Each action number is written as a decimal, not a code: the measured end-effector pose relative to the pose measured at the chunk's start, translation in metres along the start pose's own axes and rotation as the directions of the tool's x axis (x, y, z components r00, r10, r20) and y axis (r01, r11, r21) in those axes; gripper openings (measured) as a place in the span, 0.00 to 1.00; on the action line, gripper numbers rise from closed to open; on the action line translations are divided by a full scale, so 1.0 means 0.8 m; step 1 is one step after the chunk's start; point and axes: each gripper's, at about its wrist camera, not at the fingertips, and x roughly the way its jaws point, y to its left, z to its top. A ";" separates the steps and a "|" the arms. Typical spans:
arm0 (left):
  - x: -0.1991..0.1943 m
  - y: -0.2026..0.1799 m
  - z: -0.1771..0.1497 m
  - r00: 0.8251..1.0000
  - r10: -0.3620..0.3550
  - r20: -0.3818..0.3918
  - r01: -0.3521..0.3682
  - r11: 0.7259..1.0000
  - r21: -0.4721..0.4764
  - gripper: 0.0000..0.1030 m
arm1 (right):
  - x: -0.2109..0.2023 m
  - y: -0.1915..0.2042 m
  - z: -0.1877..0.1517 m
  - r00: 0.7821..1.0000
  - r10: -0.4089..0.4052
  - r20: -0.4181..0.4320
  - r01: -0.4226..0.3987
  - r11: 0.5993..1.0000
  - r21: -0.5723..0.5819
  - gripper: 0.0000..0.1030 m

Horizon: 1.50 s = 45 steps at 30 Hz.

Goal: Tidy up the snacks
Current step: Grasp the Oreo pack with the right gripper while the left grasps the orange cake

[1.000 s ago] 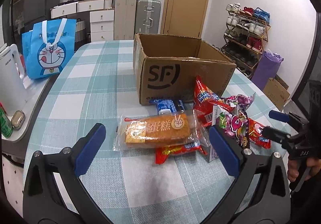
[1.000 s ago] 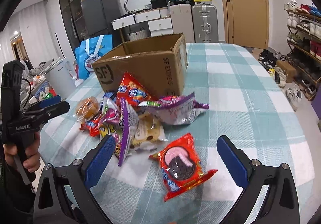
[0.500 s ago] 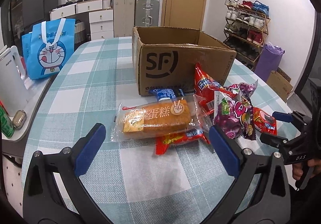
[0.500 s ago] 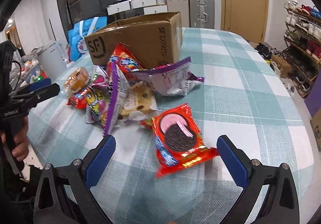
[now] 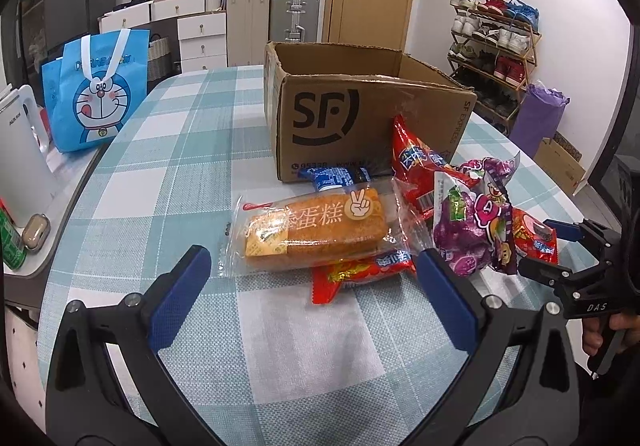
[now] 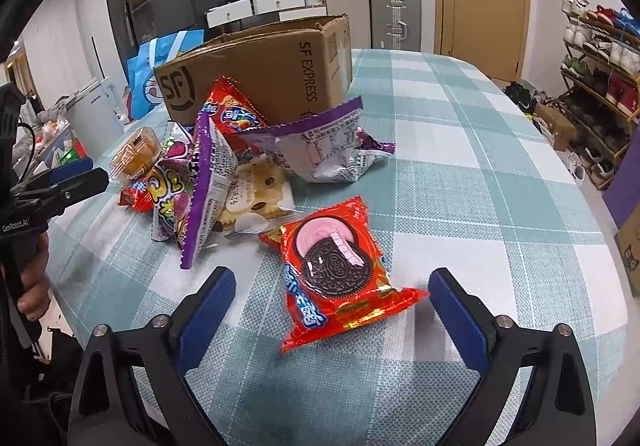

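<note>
A pile of snack packets lies in front of an open SF cardboard box (image 5: 360, 114) on the checked table. In the left wrist view my left gripper (image 5: 312, 298) is open and empty, just short of an orange cake packet (image 5: 316, 230) and a small red packet (image 5: 360, 274). A purple candy bag (image 5: 472, 234) lies to the right. In the right wrist view my right gripper (image 6: 330, 310) is open, its fingers either side of a red Oreo packet (image 6: 336, 270) lying flat. The box (image 6: 264, 70) stands behind the pile.
A blue Doraemon bag (image 5: 96, 90) and a white kettle (image 5: 20, 150) stand on a side counter at the left. A shoe rack (image 5: 496, 46) and a purple bag (image 5: 540, 118) are beyond the table's right edge. Suitcases and drawers line the back wall.
Both grippers have moved forward and lower toward the pile. The right gripper now straddles the Oreo packet. The left gripper is closer to the cake packet.
</note>
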 end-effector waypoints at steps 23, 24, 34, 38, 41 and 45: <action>0.011 0.002 0.000 1.000 -0.008 -0.012 0.008 1.000 -0.009 0.99 | -0.018 0.009 0.000 0.997 0.018 0.077 -0.017 1.000 -0.015 0.44; 0.012 0.002 0.000 1.000 -0.009 -0.012 0.009 1.000 -0.009 0.99 | -0.020 0.009 0.001 0.996 0.021 0.087 -0.020 1.000 -0.011 0.44; 0.014 0.006 -0.001 0.999 0.039 -0.017 -0.039 0.999 0.016 0.99 | -0.028 0.015 0.001 0.995 0.038 0.094 -0.037 0.999 -0.014 0.44; 0.022 0.017 0.003 0.997 0.068 -0.042 -0.069 0.998 -0.010 0.99 | -0.026 0.016 -0.001 0.995 0.044 0.091 -0.042 0.999 -0.016 0.44; 0.025 0.019 0.012 0.999 0.036 -0.034 -0.036 0.999 0.001 0.99 | -0.023 0.019 -0.001 0.995 0.050 0.085 -0.048 0.999 -0.023 0.44; 0.034 0.014 0.028 0.999 0.024 -0.035 -0.022 0.997 0.072 1.00 | -0.025 0.023 -0.002 0.994 0.055 0.090 -0.051 0.998 -0.038 0.44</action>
